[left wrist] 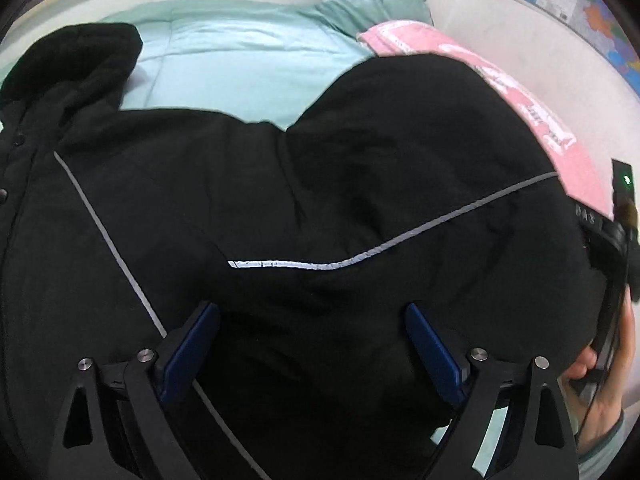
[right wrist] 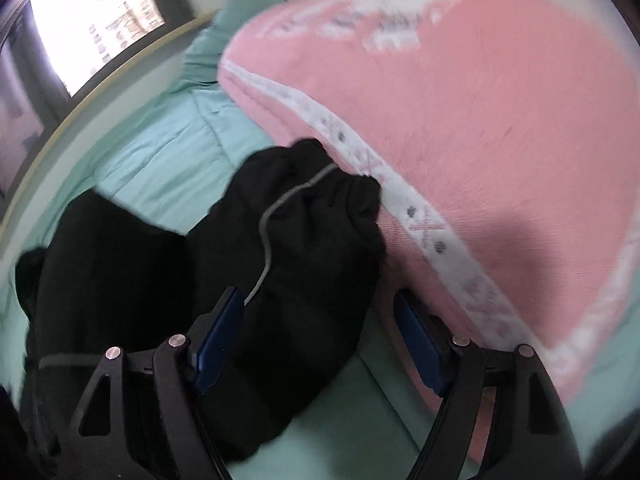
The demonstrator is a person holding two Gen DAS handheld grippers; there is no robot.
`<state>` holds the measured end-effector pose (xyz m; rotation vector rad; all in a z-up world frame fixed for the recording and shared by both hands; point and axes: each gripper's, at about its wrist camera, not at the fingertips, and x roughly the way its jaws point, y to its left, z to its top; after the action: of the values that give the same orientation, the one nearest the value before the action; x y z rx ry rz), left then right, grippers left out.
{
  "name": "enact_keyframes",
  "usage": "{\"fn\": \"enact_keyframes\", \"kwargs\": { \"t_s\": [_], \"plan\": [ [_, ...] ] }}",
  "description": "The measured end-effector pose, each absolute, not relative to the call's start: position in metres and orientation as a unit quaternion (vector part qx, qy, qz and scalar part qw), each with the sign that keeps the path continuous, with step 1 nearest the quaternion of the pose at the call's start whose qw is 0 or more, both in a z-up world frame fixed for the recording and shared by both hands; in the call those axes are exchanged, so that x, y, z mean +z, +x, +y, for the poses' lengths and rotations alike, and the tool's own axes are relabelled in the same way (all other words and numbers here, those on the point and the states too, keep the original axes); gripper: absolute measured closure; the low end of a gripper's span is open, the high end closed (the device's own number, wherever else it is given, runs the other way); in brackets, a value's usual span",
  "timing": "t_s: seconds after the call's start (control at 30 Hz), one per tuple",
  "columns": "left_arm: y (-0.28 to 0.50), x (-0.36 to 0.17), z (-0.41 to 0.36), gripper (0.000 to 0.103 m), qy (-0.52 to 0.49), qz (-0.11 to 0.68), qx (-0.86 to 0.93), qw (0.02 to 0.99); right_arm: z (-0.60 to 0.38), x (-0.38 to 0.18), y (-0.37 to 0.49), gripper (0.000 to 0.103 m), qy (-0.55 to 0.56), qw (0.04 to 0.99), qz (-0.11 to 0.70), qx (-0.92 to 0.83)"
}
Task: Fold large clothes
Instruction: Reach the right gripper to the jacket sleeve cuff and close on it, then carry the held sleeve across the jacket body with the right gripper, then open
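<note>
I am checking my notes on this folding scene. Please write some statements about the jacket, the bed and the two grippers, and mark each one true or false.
1. The jacket is black with thin grey stripes. True.
2. The jacket lies on a wooden floor. False: it lies on a bed with a light green cover.
3. A pink blanket lies beside the sleeve of the jacket. True.
4. The left gripper is shut on the jacket. False: its jaws stand wide apart above the fabric.
5. The right gripper is open, with the sleeve between its fingers. True.
6. The blanket is blue. False: it is pink with a white patterned border.
</note>
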<state>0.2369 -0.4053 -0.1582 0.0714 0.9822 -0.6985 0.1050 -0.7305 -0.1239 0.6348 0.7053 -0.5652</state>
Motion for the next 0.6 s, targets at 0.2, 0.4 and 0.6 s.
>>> {"fn": "enact_keyframes", "kwargs": {
  "t_s": [0.2, 0.4, 0.6],
  "plan": [
    [0.228, -0.163, -0.411, 0.009, 0.045, 0.449, -0.327, 0.830, -0.722, -0.126, 0.130, 0.067, 0.246, 0.879, 0.339, -0.229],
    [0.202, -0.127, -0.410, 0.009, 0.013, 0.398, -0.400, 0.825, -0.703, -0.059, 0.075, 0.090, 0.197, 0.916, 0.251, -0.242],
    [0.190, -0.112, -0.460, 0.009, 0.060, 0.392, -0.432, 0.810, -0.726, -0.003, 0.003, 0.090, 0.162, 0.910, 0.211, -0.319]
  ]
}}
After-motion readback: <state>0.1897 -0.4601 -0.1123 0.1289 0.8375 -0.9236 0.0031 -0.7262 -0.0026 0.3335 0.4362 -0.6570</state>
